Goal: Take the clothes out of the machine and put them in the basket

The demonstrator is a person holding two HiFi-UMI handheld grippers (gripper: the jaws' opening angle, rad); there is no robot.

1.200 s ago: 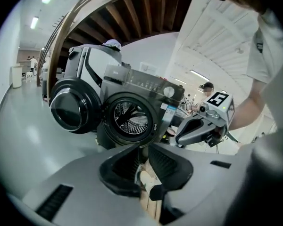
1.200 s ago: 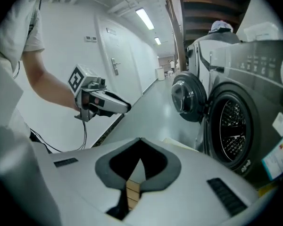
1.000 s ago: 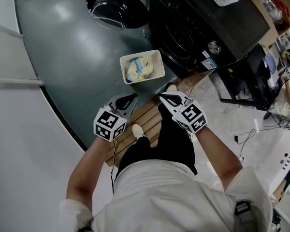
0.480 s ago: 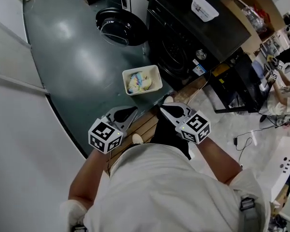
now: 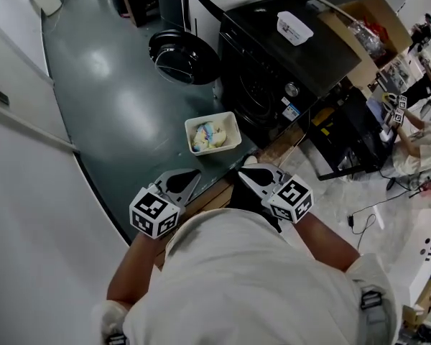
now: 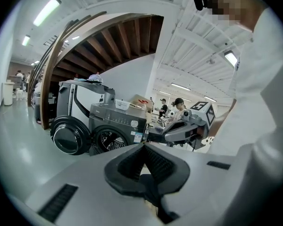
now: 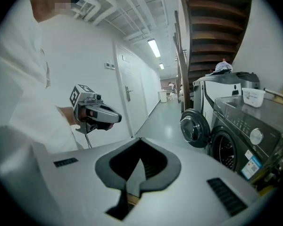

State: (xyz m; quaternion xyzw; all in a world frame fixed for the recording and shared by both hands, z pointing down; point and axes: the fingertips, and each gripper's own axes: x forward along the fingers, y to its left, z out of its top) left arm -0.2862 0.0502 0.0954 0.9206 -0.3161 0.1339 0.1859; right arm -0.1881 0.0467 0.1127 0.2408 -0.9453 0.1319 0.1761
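Left gripper [image 5: 187,180], right gripper [image 5: 250,178]: jaws closed, both empty | crumpled pastel clothes [image 5: 207,135] lie in white rectangular plastic basket [image 5: 236,129], 12 o'clock of grippers | black front-loading washing machine [image 5: 273,70] at basket's 1 o'clock | likely wrap-up: check drum for leftovers, avoid open round door [image 5: 178,57].

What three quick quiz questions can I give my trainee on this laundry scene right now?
1. True or false: the washing machine's door stands open.
2. Where do the clothes lie? A) in the basket B) on the bare floor C) in a claw
3. Fill in: the left claw and the right claw are both ____ and hold nothing.
Key: 1 true; 2 A; 3 shut.
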